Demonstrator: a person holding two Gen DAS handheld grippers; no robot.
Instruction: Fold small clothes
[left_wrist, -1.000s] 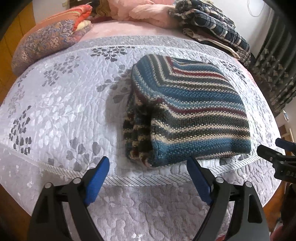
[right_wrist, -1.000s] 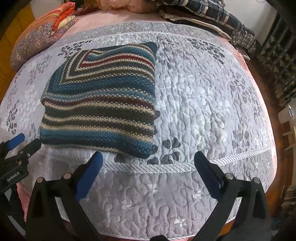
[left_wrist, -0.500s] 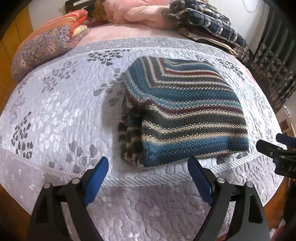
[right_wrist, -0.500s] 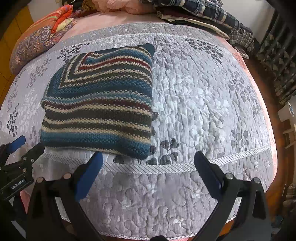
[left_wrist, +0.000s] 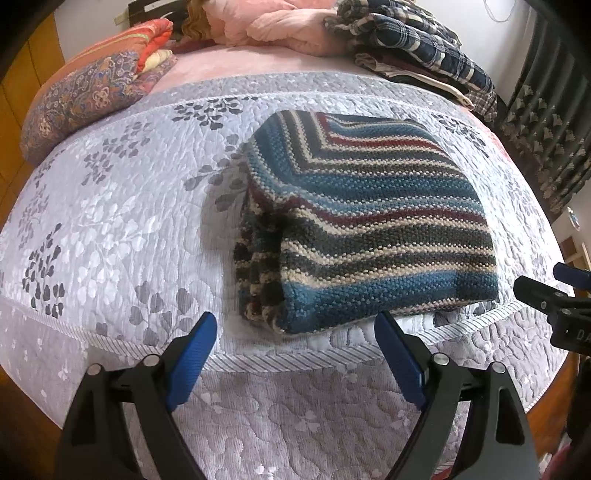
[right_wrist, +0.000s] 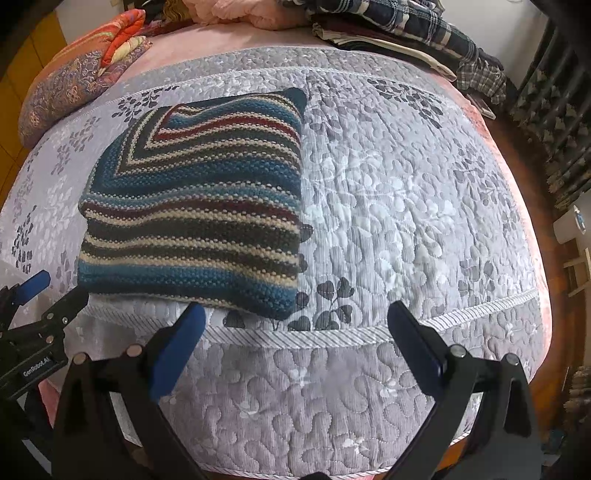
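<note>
A striped knit sweater (left_wrist: 369, 221) in blue, dark red, cream and grey lies folded into a thick rectangle on the grey quilted bedspread (left_wrist: 110, 221). Its stacked layers show at the left end. My left gripper (left_wrist: 295, 332) hangs open just short of the sweater's near edge, holding nothing. In the right wrist view the same sweater (right_wrist: 192, 206) sits to the left, and my right gripper (right_wrist: 295, 317) is open over the bed's near edge by the sweater's near right corner. Each gripper shows at the side of the other's view.
A patterned pillow and folded orange quilt (left_wrist: 92, 96) lie at the far left. Pink bedding (left_wrist: 266, 26) and a pile of plaid clothes (left_wrist: 413, 48) sit at the head of the bed. Dark curtains (left_wrist: 546, 122) hang on the right.
Both grippers have drawn back a little and risen, so the sweater sits slightly farther off. Both stay open; the sweater has not moved.
</note>
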